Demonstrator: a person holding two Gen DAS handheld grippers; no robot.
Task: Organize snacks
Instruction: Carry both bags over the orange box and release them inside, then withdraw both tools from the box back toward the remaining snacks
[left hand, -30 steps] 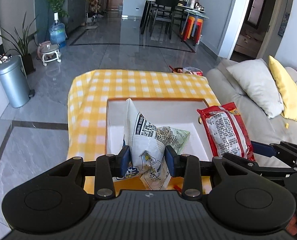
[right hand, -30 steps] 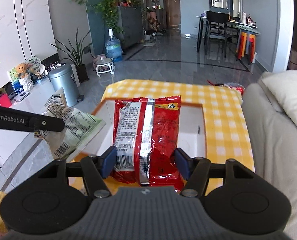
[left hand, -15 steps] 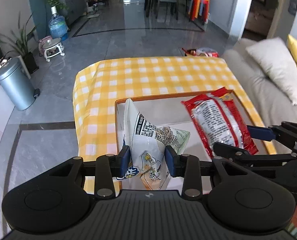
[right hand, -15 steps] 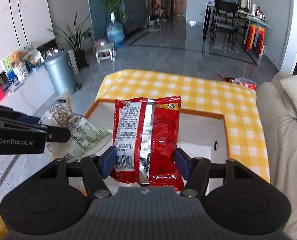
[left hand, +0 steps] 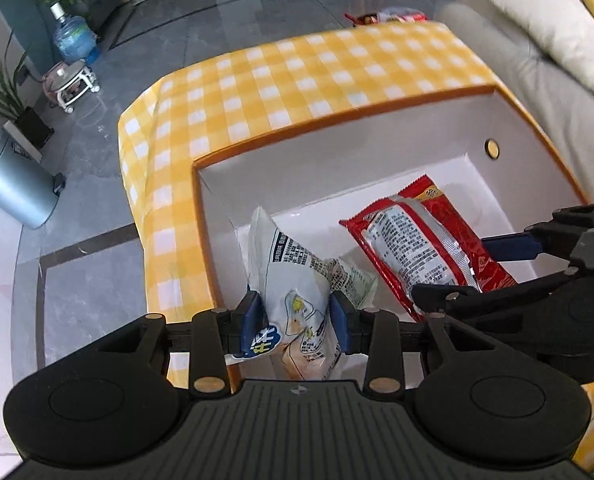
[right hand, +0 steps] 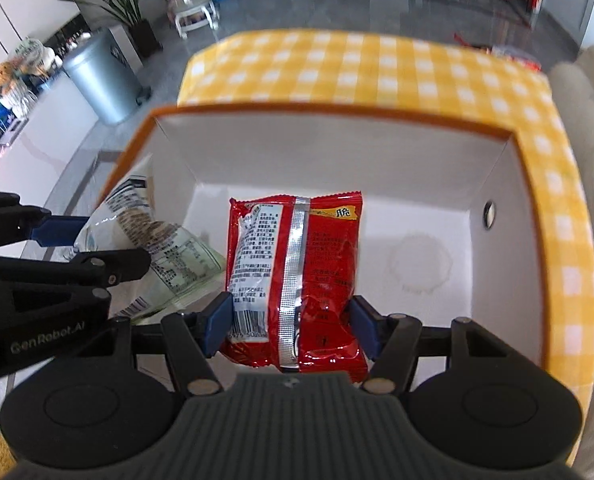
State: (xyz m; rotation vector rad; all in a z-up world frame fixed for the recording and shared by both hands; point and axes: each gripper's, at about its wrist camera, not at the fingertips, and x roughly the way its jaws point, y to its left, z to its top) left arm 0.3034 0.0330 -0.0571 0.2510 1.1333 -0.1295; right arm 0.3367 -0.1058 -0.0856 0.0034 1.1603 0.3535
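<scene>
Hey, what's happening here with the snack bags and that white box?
A person is holding two snack bags over an open white box with an orange rim, which sits on a table with a yellow checked cloth. The left hand-held gripper is clamped on a white snack bag, and the right hand-held gripper is clamped on a red snack bag. Both bags hang side by side inside the box opening, not yet released.

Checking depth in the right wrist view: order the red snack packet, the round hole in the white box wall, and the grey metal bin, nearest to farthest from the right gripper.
1. Red snack packet, between its fingers.
2. Round hole, right box wall.
3. Grey metal bin, floor, upper left.
</scene>
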